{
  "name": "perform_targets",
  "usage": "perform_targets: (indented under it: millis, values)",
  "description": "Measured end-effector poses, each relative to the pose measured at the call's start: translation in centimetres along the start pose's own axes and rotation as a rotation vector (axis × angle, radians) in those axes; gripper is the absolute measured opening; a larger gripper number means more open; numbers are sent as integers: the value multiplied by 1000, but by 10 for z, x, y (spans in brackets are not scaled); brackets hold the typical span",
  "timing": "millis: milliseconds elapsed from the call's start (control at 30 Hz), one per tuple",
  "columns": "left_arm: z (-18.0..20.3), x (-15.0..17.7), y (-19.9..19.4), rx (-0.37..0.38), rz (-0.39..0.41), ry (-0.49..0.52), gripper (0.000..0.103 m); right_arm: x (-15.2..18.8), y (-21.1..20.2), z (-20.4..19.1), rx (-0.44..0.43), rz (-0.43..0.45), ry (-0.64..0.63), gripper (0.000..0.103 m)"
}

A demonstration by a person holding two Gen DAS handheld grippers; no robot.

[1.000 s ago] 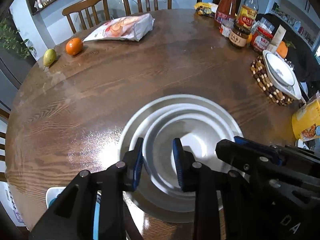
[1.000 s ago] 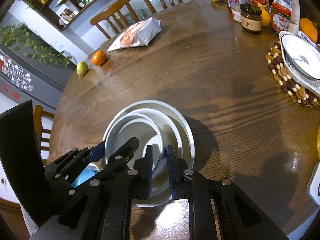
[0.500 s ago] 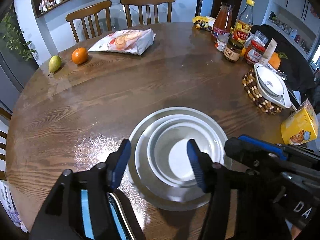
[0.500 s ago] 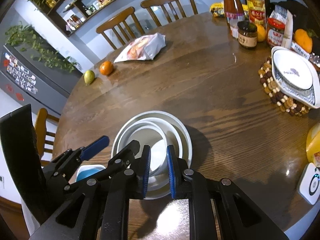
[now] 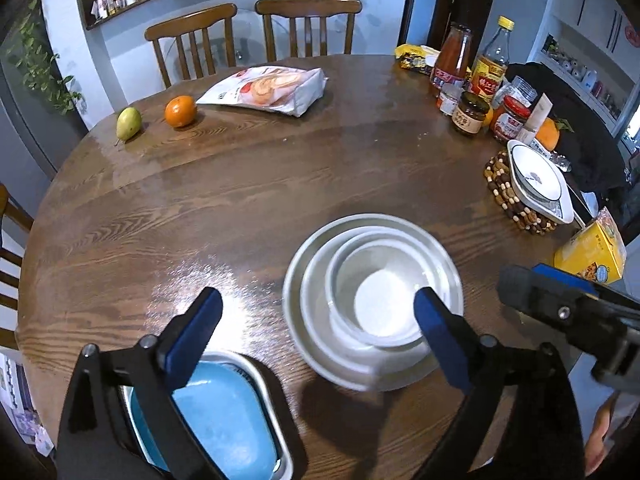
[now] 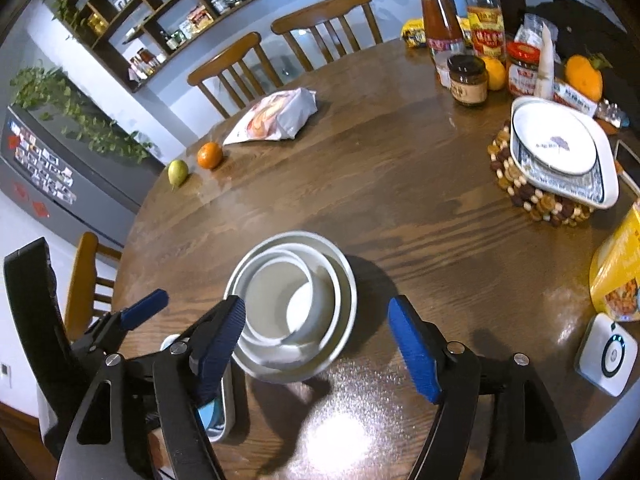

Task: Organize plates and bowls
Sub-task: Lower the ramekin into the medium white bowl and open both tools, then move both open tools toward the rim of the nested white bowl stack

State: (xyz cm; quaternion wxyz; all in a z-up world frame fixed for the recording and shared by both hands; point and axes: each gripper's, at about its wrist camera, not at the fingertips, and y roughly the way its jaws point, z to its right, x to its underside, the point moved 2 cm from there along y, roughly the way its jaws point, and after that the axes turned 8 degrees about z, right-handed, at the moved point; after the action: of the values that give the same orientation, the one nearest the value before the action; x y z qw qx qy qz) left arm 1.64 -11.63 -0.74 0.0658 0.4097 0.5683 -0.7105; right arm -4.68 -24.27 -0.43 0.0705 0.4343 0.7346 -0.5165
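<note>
Near the front edge of the round wooden table [image 5: 248, 184] sits a nested stack of white dishes [image 5: 374, 304]: a wide plate at the bottom, a shallower dish on it, and a small bowl [image 6: 288, 300] on top, pushed toward one side rather than centred. Both tongs are released. The left gripper [image 5: 316, 332] hangs above the table with its blue pads spread wide, 1 over a blue rectangular dish [image 5: 224, 412] at the table's near edge, the other over the stack's rim, touching nothing. The right gripper [image 6: 316, 344] is spread just as wide and holds nothing; its left pad overlaps the stack in the picture, though contact cannot be confirmed.

Judging by this, the stacking step looks finished and both hands are free for a new pick. Dishes not yet gathered are the blue dish beside the stack and, well apart on a beaded trivet [image 6: 532, 196], a round white plate [image 6: 554, 138] lying in a square patterned dish [image 6: 600, 188]. The next move probably calls for choosing 1 of these, bringing a gripper to its rim, and closing on the edge firmly enough to lift it level.
</note>
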Motion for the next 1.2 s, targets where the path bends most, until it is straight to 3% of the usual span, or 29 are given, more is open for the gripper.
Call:
perform_targets:
  millis: [133,200,400,700,933,1200]
  values:
    - [-15,1,-5,-12,-22,-31,98,6,-2,6,-35,-18,27,77]
    - [-22,1,-7,-16,-28,-51,100,9,-4,8,-46,-16,25,83]
    - [-31,2,-18,-23,-15,-100,102,14,-14,10,-80,-17,-9,83]
    - [-33,15,-17,-13,-113,-73,102,24,-39,16,-39,-2,-71,83]
    - [-23,14,-25,-35,-99,-37,102,19,-50,30,-36,37,-36,83]
    - [-28,28,-31,-49,-118,-60,102,23,-42,30,-73,11,-37,83]
